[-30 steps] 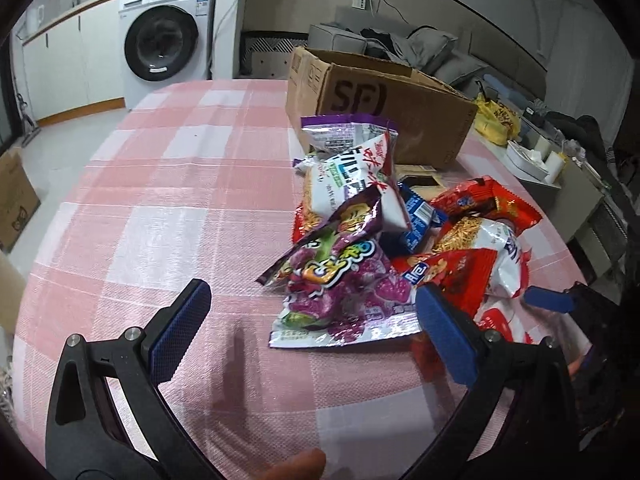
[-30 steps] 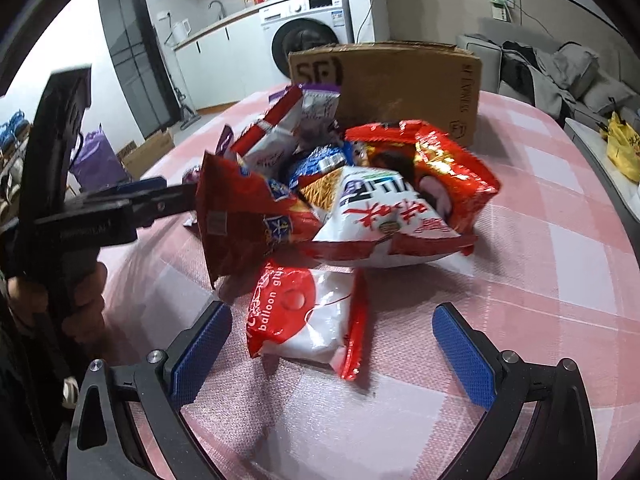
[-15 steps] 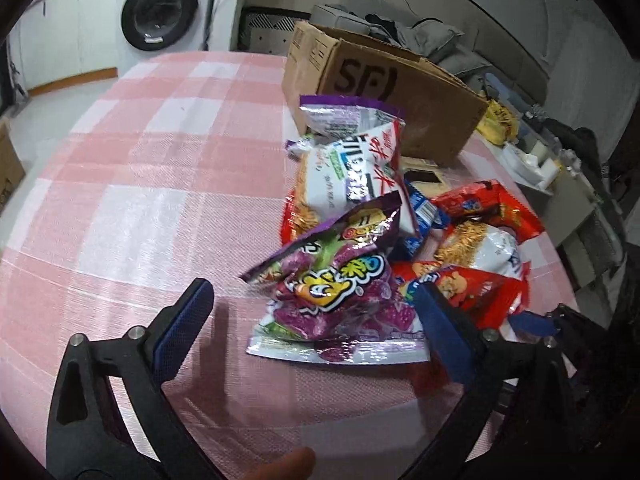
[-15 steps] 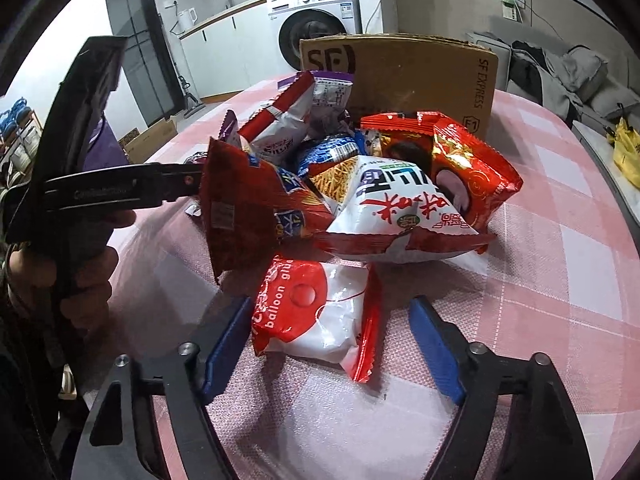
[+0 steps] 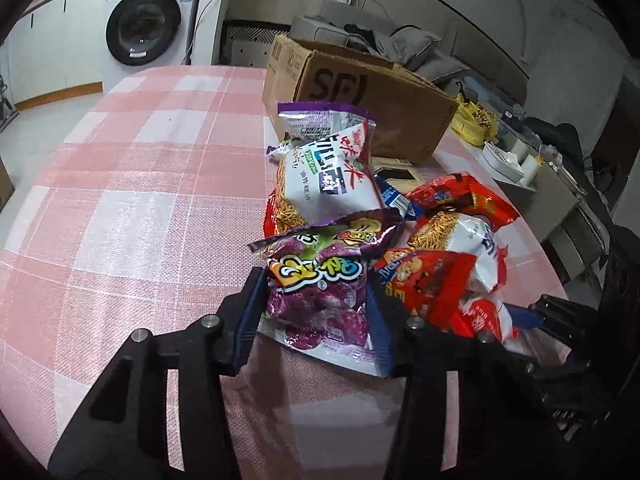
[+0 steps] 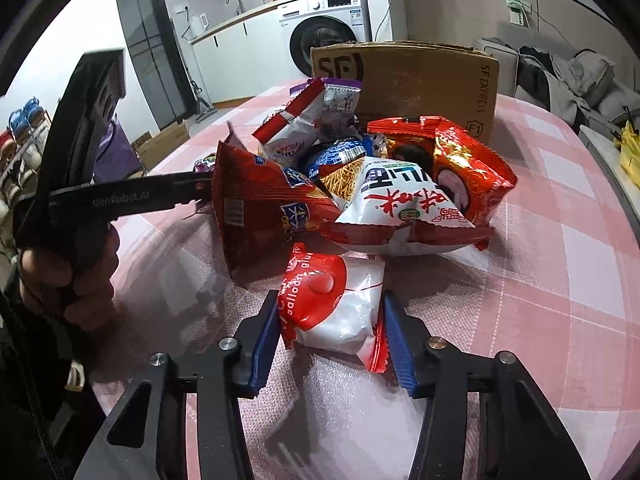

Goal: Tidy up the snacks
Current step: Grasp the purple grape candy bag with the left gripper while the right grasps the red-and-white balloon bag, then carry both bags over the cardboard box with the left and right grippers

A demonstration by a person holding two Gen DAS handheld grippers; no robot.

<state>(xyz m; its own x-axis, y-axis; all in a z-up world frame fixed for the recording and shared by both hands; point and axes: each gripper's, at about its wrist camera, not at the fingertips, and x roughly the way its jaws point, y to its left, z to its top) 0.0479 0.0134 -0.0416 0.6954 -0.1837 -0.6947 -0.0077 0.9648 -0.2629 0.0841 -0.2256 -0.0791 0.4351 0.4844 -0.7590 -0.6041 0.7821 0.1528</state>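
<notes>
Both grippers' fingers newly clenched: left gripper on purple bag, right gripper on white-red bag.

Dim indoor light, heavy fisheye bending with black vignette at edges, glare on glossy snack bags, soft shadows on the desk, slight blur throughout
</notes>
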